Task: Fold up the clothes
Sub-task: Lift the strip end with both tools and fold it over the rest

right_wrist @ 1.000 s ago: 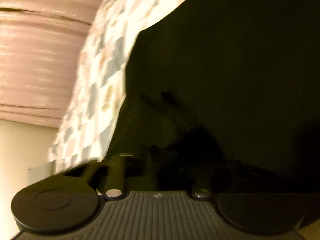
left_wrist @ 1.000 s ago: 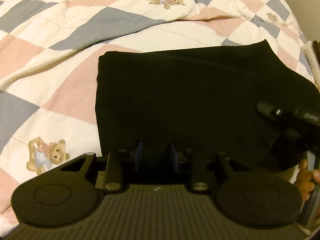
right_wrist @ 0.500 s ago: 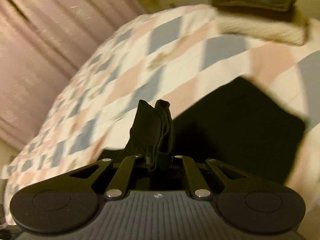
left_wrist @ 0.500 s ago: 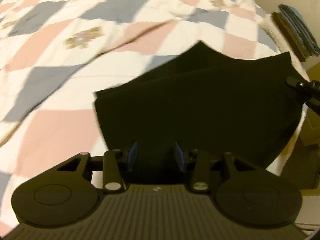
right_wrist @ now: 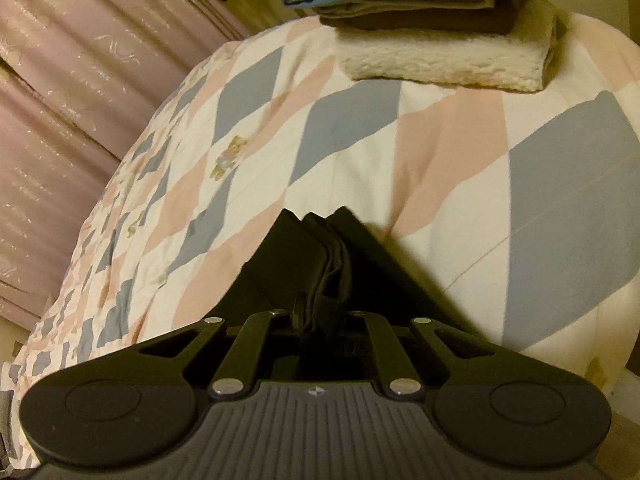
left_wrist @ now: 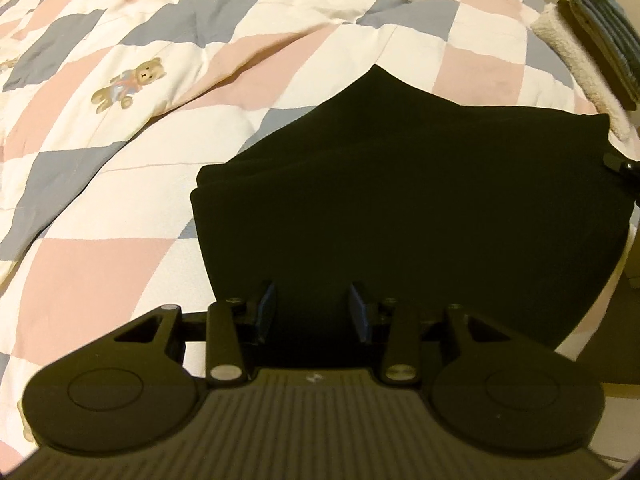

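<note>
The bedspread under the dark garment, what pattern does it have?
The bedspread has pink, grey-blue and cream diamonds with small teddy bears, clearest in the left wrist view.

Open quilt [left_wrist: 120, 216] lies left of and beyond the black garment [left_wrist: 420, 208], free for passage. At the far right edge a stack of folded clothes [right_wrist: 432, 28] blocks the way; the gap between seems clear.
</note>
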Demonstrator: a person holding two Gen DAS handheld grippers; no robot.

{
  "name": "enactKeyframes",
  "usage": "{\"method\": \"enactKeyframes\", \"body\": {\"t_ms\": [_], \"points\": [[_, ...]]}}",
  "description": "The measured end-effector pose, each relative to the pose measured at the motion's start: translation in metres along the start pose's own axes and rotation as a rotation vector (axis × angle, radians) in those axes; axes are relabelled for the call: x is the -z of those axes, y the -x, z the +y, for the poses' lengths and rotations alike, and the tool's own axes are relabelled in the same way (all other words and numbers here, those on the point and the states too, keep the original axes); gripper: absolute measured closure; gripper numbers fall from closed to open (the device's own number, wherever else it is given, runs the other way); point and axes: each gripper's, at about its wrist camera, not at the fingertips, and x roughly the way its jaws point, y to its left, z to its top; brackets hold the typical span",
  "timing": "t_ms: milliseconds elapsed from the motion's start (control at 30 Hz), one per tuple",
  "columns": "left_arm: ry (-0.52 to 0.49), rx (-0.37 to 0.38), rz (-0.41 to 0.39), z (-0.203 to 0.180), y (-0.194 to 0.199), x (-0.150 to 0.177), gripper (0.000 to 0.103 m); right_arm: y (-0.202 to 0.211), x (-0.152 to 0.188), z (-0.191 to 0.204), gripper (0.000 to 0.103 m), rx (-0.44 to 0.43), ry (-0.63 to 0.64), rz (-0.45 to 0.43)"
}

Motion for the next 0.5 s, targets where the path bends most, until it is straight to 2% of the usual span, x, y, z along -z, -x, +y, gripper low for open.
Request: {"method": "enactKeyframes", "body": {"t_ms": [133,200,233,267,300,333,367,400,433,500], "points": [[0.008,-0.035,0.012,-0.007,-0.006,0.0,0.068,-0.008,0.004,-0.009,0.097,0.056,0.011,0.045],[0.013,-0.053,0.015,-0.01,-0.007,0.001,0.068,-0.008,0.0,-0.007,0.092,0.095,0.013,0.041],[0.019,-0.056,0.006,-0.011,-0.004,0.001,0.068,-0.005,-0.001,0.001,0.08,0.14,0.049,0.026],[0.026,-0.06,-0.005,-0.011,0.0,0.001,0.068,-0.001,-0.002,0.012,0.062,0.225,0.108,0.0],[0.031,-0.069,-0.014,-0.012,0.003,0.0,0.068,0.002,-0.002,0.026,0.052,0.362,0.181,-0.042],[0.034,-0.084,-0.025,-0.013,0.005,0.0,0.068,0.004,-0.001,0.04,0.045,0.491,0.253,-0.093],[0.036,-0.101,-0.037,-0.013,0.007,-0.001,0.068,0.007,0.002,0.052,0.046,0.568,0.322,-0.151],[0.034,-0.113,-0.049,-0.014,0.008,-0.002,0.068,0.011,0.005,0.062,0.046,0.56,0.376,-0.2],[0.028,-0.119,-0.063,-0.015,0.008,-0.003,0.069,0.012,0.007,0.069,0.048,0.46,0.414,-0.209],[0.015,-0.126,-0.087,-0.017,0.006,-0.007,0.069,0.004,0.014,0.08,0.064,0.165,0.482,-0.124]]}}
